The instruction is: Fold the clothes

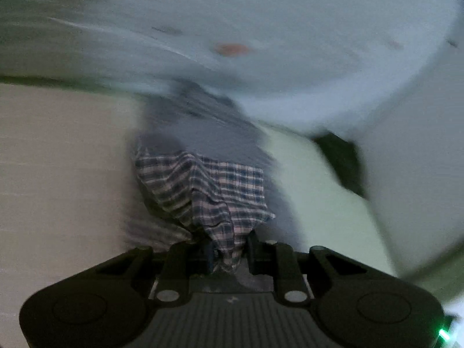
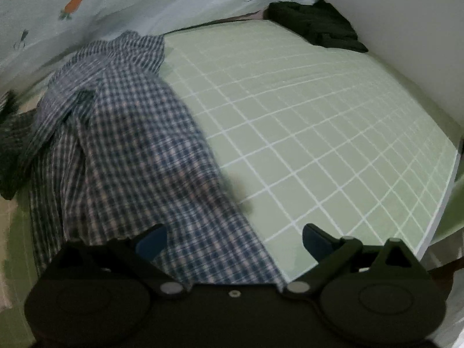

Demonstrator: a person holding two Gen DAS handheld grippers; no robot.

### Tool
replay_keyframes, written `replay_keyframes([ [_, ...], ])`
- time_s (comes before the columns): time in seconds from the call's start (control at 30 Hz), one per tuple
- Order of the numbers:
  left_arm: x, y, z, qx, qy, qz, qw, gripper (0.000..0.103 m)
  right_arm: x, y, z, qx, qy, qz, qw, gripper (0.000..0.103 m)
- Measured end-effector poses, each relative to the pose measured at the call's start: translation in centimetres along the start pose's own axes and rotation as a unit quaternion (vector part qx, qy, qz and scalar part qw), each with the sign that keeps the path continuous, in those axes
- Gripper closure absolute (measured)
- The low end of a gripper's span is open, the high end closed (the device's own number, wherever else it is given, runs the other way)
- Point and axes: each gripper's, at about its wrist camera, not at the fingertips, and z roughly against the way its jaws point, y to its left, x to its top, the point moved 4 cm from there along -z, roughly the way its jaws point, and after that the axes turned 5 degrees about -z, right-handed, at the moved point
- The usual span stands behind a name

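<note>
A blue-and-white checked shirt [image 2: 121, 133] lies crumpled on the left part of a pale green mat [image 2: 319, 116] with a white grid. In the left wrist view, my left gripper [image 1: 230, 249] is shut on a bunched fold of the checked shirt [image 1: 208, 191], which hangs forward from the pads; the rest of that view is smeared by motion. My right gripper [image 2: 235, 240] stands open low over the shirt's near hem, its left fingertip [image 2: 150, 242] over the cloth and its right fingertip [image 2: 316, 240] over the bare mat, with nothing pinched.
A dark garment [image 2: 316, 26] lies bunched at the mat's far right corner against a white wall [image 2: 406, 29]. A pale sheet with a carrot print [image 2: 74, 4] hangs behind. More dark cloth [image 2: 11, 150] sits at the left edge. The mat's right edge [image 2: 443, 203] drops off.
</note>
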Motion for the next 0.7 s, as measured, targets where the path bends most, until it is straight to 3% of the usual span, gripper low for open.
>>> replay_keyframes([
  [0.07, -1.4, -2.0, -1.5, 0.003, 0.033, 0.007, 0.9994, 0.068, 0.2, -1.2, 0.2, 0.004, -0.007, -0.007, 1.000, 0.002],
  [0.13, -3.2, -3.6, -2.8, 0.023, 0.064, 0.017, 0.9976, 0.043, 0.5, -2.4, 0.4, 0.006, -0.013, -0.011, 1.000, 0.002],
  [0.2, -4.8, -5.0, -3.7, 0.042, 0.088, 0.023, 0.9950, 0.039, 0.8, -3.5, 0.4, 0.010, -0.019, -0.014, 1.000, 0.002],
  [0.3, -5.8, -5.6, -2.6, 0.081, 0.080, 0.027, 0.9931, 0.027, 1.7, -4.2, 0.2, 0.039, -0.032, -0.011, 0.999, 0.003],
  [0.43, -6.0, -5.2, -0.4, 0.147, 0.048, 0.054, 0.9865, 0.021, 2.9, -2.5, 0.8, 0.125, -0.050, 0.006, 0.991, 0.007],
  [0.57, -6.8, -4.5, 2.0, 0.226, 0.031, 0.056, 0.9720, 0.016, 3.8, 0.1, 1.2, 0.223, -0.061, 0.035, 0.972, 0.017],
  [0.7, -7.8, -4.7, 3.6, 0.280, 0.028, 0.057, 0.9578, 0.016, 3.8, 3.7, 0.1, 0.293, -0.030, 0.081, 0.952, 0.025],
])
